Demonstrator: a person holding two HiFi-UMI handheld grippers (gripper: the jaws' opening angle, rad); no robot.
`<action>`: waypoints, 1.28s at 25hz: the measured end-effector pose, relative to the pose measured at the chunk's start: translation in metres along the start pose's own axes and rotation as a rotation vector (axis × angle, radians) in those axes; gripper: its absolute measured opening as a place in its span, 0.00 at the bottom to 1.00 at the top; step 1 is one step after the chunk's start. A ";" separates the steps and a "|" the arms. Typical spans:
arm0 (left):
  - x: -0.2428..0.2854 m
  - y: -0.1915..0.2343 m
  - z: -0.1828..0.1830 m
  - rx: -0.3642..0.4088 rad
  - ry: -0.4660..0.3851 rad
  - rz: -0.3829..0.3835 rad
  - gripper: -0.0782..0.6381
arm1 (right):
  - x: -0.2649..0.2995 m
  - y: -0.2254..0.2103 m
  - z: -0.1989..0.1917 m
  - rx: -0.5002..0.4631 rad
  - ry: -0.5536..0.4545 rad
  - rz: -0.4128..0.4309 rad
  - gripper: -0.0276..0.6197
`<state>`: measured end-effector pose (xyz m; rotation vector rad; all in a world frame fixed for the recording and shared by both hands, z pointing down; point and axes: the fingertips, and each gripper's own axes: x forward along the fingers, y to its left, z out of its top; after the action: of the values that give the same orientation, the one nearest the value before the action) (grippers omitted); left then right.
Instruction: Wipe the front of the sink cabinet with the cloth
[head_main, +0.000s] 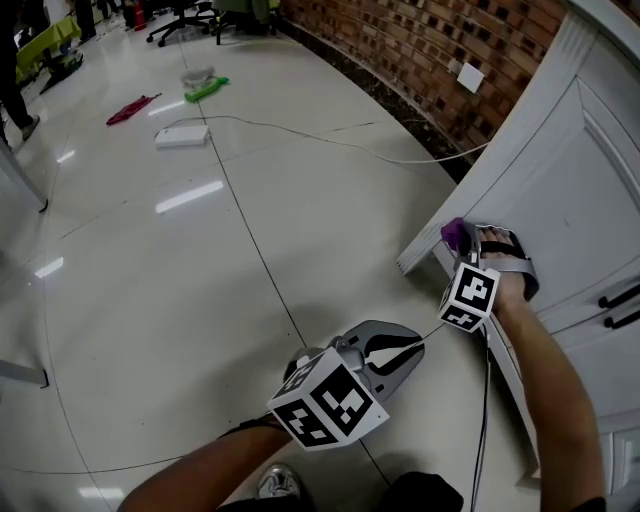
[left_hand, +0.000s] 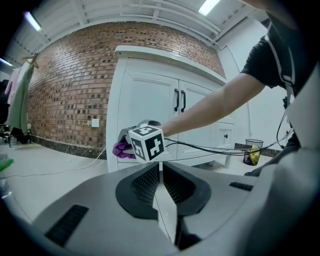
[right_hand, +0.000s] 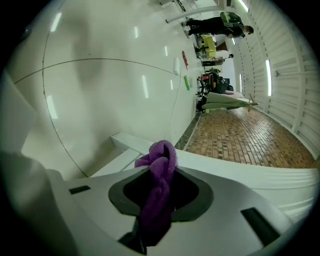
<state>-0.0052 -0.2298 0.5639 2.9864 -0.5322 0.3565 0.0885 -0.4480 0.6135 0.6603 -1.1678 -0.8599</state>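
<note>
1. Currently the right tongs (head_main: 468, 236) (right_hand: 159, 202) are pinching a purple cloth (head_main: 453, 234) (right_hand: 161, 167). It runs down between the jaws, and a bunched knot of it sticks out past their tips.
2. The cloth sits low at the end corner of the white sink cabinet (head_main: 560, 190) (left_hand: 150, 95) (right_hand: 250, 175), near the base. The left gripper view shows the cloth (left_hand: 121, 149) right at that corner edge, though firm contact cannot be confirmed.
3. The left tongs (head_main: 405, 347) (left_hand: 161, 197) are pressed together with nothing between the jaws. They are held above the glossy tiled floor (head_main: 200, 260), apart from the cabinet and nearer the person than the right tongs.
4. Black handles (left_hand: 179, 100) stand side by side on the two cabinet doors, above and to the right of the cloth.
5. A brick wall (head_main: 430, 50) (left_hand: 70, 95) runs behind the cabinet, and a white cable (head_main: 330, 137) trails across the floor to a white power strip (head_main: 182, 136).
</note>
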 end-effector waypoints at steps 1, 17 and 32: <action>-0.001 0.000 0.000 -0.001 0.002 0.003 0.14 | -0.004 0.003 -0.006 0.000 0.014 0.006 0.18; 0.029 -0.108 0.022 0.046 0.050 -0.055 0.14 | -0.160 0.100 -0.137 0.339 0.142 -0.071 0.18; 0.090 -0.214 0.045 0.199 0.229 -0.216 0.14 | -0.278 0.238 -0.262 0.883 0.293 -0.060 0.18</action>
<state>0.1611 -0.0653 0.5328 3.0888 -0.1580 0.7600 0.3527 -0.0837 0.5963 1.4888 -1.2370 -0.2354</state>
